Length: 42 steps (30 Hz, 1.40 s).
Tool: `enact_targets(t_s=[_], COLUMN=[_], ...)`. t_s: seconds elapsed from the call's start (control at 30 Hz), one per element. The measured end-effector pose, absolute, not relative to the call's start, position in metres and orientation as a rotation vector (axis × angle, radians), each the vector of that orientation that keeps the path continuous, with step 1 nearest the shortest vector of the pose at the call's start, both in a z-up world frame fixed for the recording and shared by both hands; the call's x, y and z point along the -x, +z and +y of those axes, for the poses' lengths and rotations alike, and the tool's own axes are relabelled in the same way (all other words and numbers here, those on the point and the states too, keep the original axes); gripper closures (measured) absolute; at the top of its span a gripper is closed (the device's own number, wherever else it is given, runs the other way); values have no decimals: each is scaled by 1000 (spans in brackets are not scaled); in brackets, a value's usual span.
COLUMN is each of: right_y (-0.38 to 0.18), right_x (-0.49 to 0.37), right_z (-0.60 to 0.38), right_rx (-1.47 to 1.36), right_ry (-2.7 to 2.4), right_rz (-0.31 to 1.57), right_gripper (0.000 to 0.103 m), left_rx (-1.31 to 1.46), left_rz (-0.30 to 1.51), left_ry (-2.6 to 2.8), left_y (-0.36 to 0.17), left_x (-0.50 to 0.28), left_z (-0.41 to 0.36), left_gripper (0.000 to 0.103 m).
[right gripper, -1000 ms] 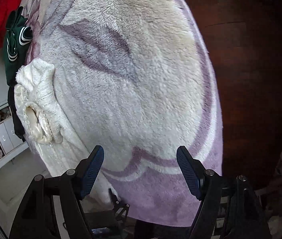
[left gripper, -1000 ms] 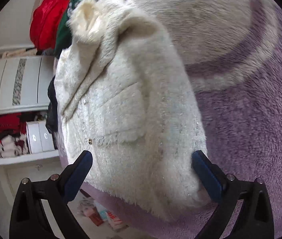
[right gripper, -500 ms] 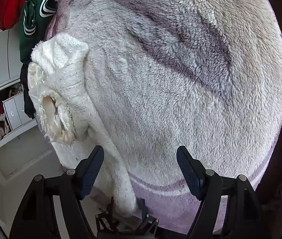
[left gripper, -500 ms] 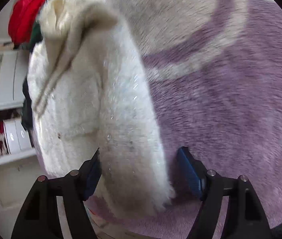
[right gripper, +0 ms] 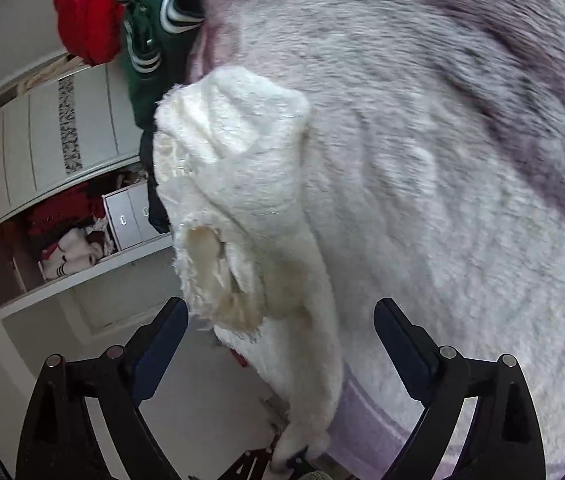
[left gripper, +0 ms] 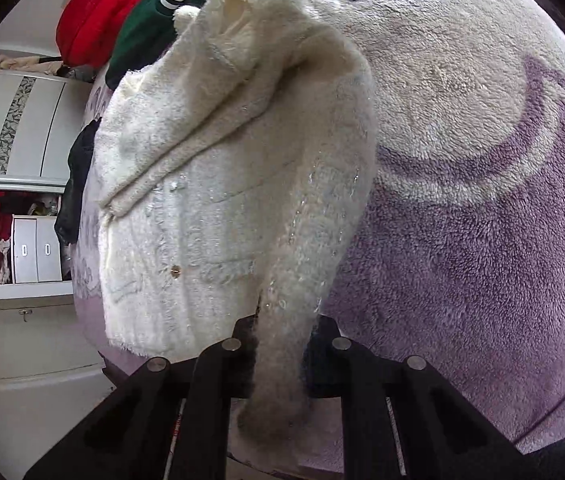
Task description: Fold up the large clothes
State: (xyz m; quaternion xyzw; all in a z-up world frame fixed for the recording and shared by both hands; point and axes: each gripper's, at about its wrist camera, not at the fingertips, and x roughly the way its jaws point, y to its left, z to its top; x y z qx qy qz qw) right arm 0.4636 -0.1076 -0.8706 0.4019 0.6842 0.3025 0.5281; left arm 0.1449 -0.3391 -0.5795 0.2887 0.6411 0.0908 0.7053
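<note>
The fluffy cream-white woven jacket [left gripper: 222,200] lies on the plush purple-and-cream patterned fleece blanket [left gripper: 482,240], along the blanket's left edge, with its long axis running from the hem nearest the left gripper [left gripper: 280,344] away to the collar end beside the pile of red and dark green garments [left gripper: 134,12]. The left gripper is pressed together on the jacket's near right hem corner, and the pinched fabric rises in a ridge off the blanket. The right gripper [right gripper: 282,336] hangs spread wide and empty at the jacket's far end, straddling the open cuff of its folded sleeve [right gripper: 218,276] without touching it. The coming fold likely turns on the held corner travelling along that long axis, toward the right gripper's end.
</note>
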Motion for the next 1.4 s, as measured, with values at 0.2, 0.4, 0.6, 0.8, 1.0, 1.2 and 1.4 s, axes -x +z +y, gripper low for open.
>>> enact_targets(t_s=[0.2,0.4,0.6,0.8,1.0,1.2,1.4], right_y=[-836,-881,-890,-872,-803,-731,-710], right_x=[-475,-482,-494,-488,-485,-502,-522], right_z=[-23,-24,-31,-40,-21,70,194], right_rx=[-448,-408,-713,-844,-832,-682,-486], right_ry=[695,583,676,627,634,667,663], right_rz=[1623,1736,1744,1735,1709,1731,1781], right_gripper=[3,0,41,79,80,81,81], left_rx=[-651,-751,-797,-722,-601,-407,-167], left_rz=[1426,1374,1320,1306,1305,1296,1302], left_ry=[215,263,336,433,468,502,514], left_y=[-575,-575,-571,-556,-523,-482,-472], left_x=[-150,-154,-158,-166,-169,-165,-167], left_z=[-333,-324,-312,-287,-240,-154,-35], left_gripper=[93,93,93,93,93,92,92])
